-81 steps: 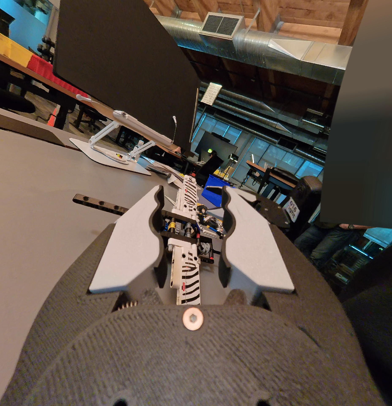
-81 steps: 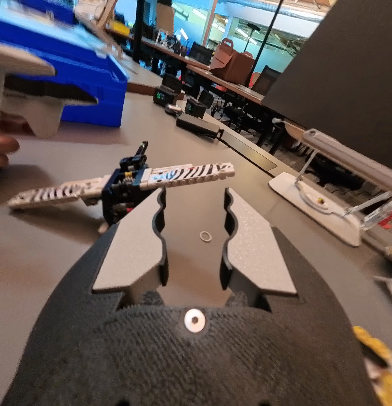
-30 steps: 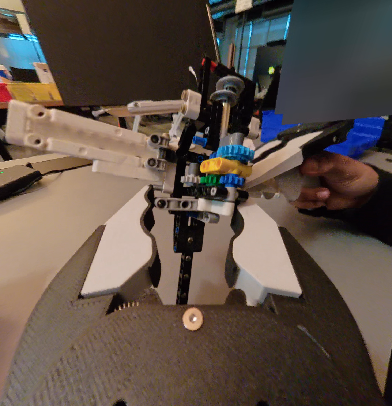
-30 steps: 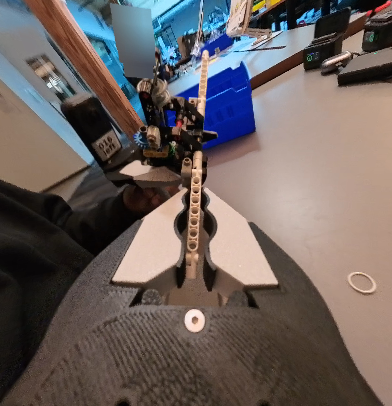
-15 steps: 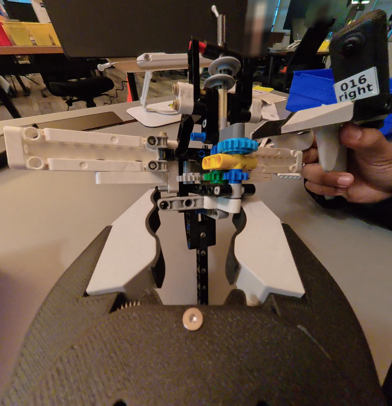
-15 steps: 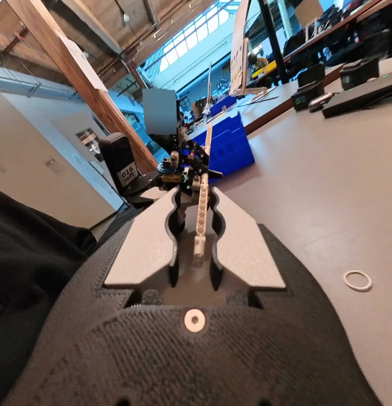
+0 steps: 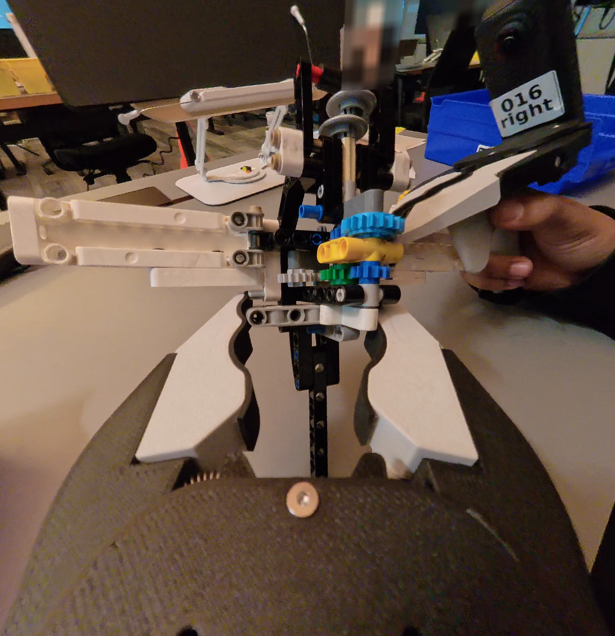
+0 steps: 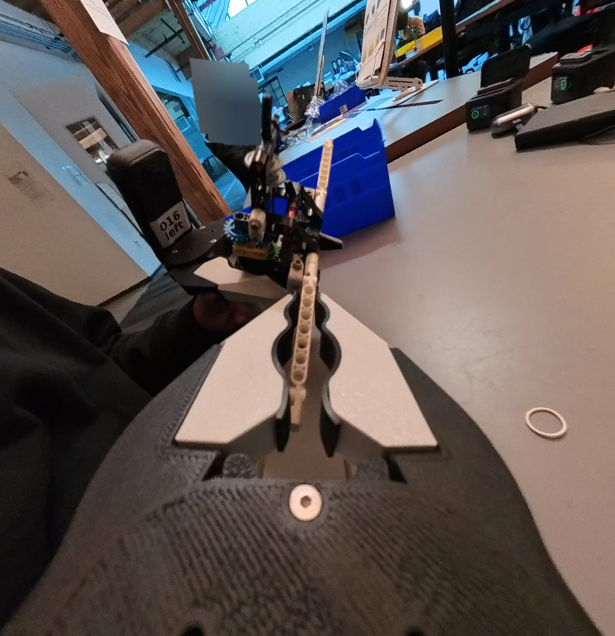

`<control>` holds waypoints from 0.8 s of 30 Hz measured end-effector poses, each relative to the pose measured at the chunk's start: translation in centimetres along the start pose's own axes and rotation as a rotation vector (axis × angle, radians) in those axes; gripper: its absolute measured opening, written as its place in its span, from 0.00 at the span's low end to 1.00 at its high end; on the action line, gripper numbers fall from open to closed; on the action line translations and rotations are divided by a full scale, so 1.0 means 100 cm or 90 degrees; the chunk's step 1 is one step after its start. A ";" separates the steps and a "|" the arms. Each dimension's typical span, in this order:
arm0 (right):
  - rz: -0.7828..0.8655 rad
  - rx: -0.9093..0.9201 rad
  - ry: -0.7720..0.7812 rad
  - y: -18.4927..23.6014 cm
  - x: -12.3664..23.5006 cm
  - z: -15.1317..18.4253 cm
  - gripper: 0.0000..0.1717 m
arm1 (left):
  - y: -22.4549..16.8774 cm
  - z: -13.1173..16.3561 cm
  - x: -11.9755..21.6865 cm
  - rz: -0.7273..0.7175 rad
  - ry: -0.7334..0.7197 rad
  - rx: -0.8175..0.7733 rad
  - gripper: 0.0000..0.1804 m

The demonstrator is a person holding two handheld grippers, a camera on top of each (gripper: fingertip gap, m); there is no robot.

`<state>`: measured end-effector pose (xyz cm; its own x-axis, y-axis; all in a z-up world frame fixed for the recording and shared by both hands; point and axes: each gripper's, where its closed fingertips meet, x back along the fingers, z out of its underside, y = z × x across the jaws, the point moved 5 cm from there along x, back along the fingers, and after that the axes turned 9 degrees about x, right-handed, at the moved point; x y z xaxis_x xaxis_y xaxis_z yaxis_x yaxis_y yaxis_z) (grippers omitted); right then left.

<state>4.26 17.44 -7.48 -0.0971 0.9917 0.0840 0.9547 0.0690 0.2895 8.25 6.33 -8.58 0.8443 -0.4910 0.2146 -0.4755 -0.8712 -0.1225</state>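
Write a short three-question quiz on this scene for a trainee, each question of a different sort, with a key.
1. True or false: the right gripper is shut on a white holed beam of the brick-built model.
2. Multiple choice: which gear sits directly above the yellow connector? A) red B) light blue C) black
3. Fill the gap: the small white ring lies on the grey ____.

Key:
1. True. Its pads press on both sides of the beam.
2. B. The light blue gear.
3. Table, to the right of the right gripper.

The left gripper grips the model's lower middle.
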 end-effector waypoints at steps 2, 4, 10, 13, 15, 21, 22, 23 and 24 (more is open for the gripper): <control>-0.009 -0.009 -0.008 0.000 0.001 -0.001 0.04 | -0.001 0.000 0.000 0.003 -0.002 -0.001 0.37; -0.009 -0.006 -0.005 0.001 0.001 0.000 0.04 | -0.001 0.000 0.000 0.005 -0.005 -0.001 0.37; 0.010 0.024 0.010 0.002 0.001 0.001 0.03 | -0.001 0.001 0.001 0.002 -0.011 -0.004 0.36; 0.008 -0.017 0.013 -0.003 0.001 0.005 0.03 | -0.001 0.003 -0.001 -0.010 0.002 -0.004 0.36; 0.014 -0.032 0.019 -0.005 0.000 0.007 0.03 | 0.000 0.004 -0.002 -0.019 0.008 -0.009 0.36; 0.032 -0.057 0.046 -0.011 -0.003 0.015 0.04 | 0.003 0.007 -0.004 -0.029 0.037 -0.007 0.36; 0.031 -0.066 0.048 -0.012 -0.003 0.016 0.04 | 0.003 0.008 -0.005 -0.030 0.043 -0.009 0.36; 0.031 -0.074 0.051 -0.013 -0.003 0.018 0.04 | 0.004 0.009 -0.005 -0.030 0.049 -0.010 0.36; 0.032 -0.082 0.055 -0.014 -0.003 0.019 0.04 | 0.004 0.010 -0.006 -0.030 0.059 -0.008 0.36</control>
<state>3.54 17.23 -9.74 -0.0791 0.9802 0.1816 0.9158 -0.0006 0.4017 7.79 6.27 -9.75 0.8398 -0.4467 0.3087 -0.4391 -0.8931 -0.0979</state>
